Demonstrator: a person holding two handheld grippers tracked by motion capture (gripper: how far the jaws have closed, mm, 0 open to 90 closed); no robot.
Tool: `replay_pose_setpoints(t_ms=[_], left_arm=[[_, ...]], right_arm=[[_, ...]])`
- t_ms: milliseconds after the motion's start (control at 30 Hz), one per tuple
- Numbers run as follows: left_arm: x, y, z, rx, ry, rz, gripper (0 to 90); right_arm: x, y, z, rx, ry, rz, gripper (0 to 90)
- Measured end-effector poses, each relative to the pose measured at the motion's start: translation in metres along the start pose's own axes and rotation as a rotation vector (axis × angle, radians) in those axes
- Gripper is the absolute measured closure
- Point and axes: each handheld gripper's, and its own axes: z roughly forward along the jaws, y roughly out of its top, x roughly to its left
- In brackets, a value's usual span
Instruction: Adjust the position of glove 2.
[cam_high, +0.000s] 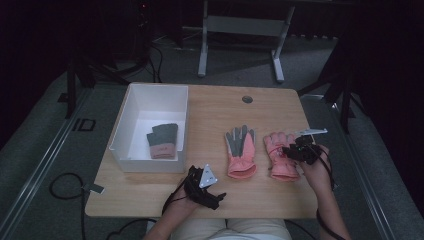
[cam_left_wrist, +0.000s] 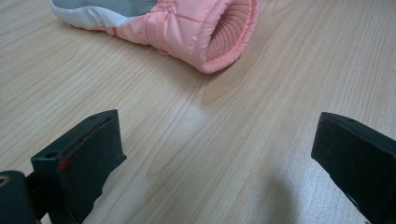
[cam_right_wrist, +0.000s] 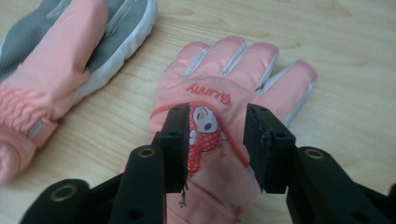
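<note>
Black jaws of the right gripper (cam_right_wrist: 217, 140) stand apart over the pink glove (cam_right_wrist: 224, 116) near the desk's right edge, not pinching it. The left gripper (cam_high: 212, 192) waits open at the front edge. One folded pair (cam_high: 162, 141) is boxed (cam_high: 150, 95); two gloves remain, the other (cam_high: 241, 150) mid-desk.

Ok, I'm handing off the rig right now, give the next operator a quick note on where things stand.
Right gripper: jaws partly open over the back of the pink glove with the cartoon patch, not clamped.
Left gripper: open, empty, low at the table's near edge.
Second pink glove lies palm up beside the first.
Done: a grey-and-pink pair lies in the white box.
Left: likely boxing both pink gloves.
</note>
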Motion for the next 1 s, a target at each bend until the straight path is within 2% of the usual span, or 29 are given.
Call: replay_pose_setpoints(t_ms=[33,67,100,233,367,467,533,700,867,933,1000], left_arm=[[0.0,0.0,0.0,0.002,0.005,0.006,1.4],[0.0,0.0,0.0,0.001,0.006,0.008,1.4],[0.0,0.0,0.0,0.002,0.007,0.009,1.4],[0.0,0.0,0.0,0.0,0.005,0.01,1.4],[-0.001,0.0,0.0,0.002,0.005,0.015,1.5],[-0.001,0.0,-0.001,0.0,0.006,0.017,1.5],[-0.001,0.0,-0.001,-0.002,0.004,0.016,1.5],[-0.001,0.0,-0.001,-0.004,0.005,0.008,1.5],[0.0,0.0,-0.001,-0.002,0.002,0.009,1.5],[0.0,-0.001,-0.001,0.0,0.001,0.012,1.5],[0.001,-0.001,-0.001,0.002,0.002,0.014,1.5]], right_arm=[[-0.001,0.002,0.0,0.005,0.012,-0.018,59.3],[0.0,0.003,0.002,0.027,0.002,-0.065,58.7],[0.001,0.002,0.005,0.037,-0.002,-0.087,57.9],[0.001,-0.006,0.017,0.055,0.001,-0.091,57.0],[-0.001,-0.015,0.027,0.026,0.001,-0.108,61.4],[-0.005,-0.02,0.03,0.002,0.023,-0.081,71.4],[-0.005,-0.022,0.031,-0.002,0.032,-0.047,77.6],[-0.002,-0.023,0.032,-0.018,0.022,0.01,82.7],[-0.001,-0.018,0.027,-0.014,0.013,0.028,85.5],[-0.002,-0.017,0.023,-0.036,0.022,0.04,85.6],[-0.005,-0.017,0.021,-0.037,0.029,0.066,85.6]])
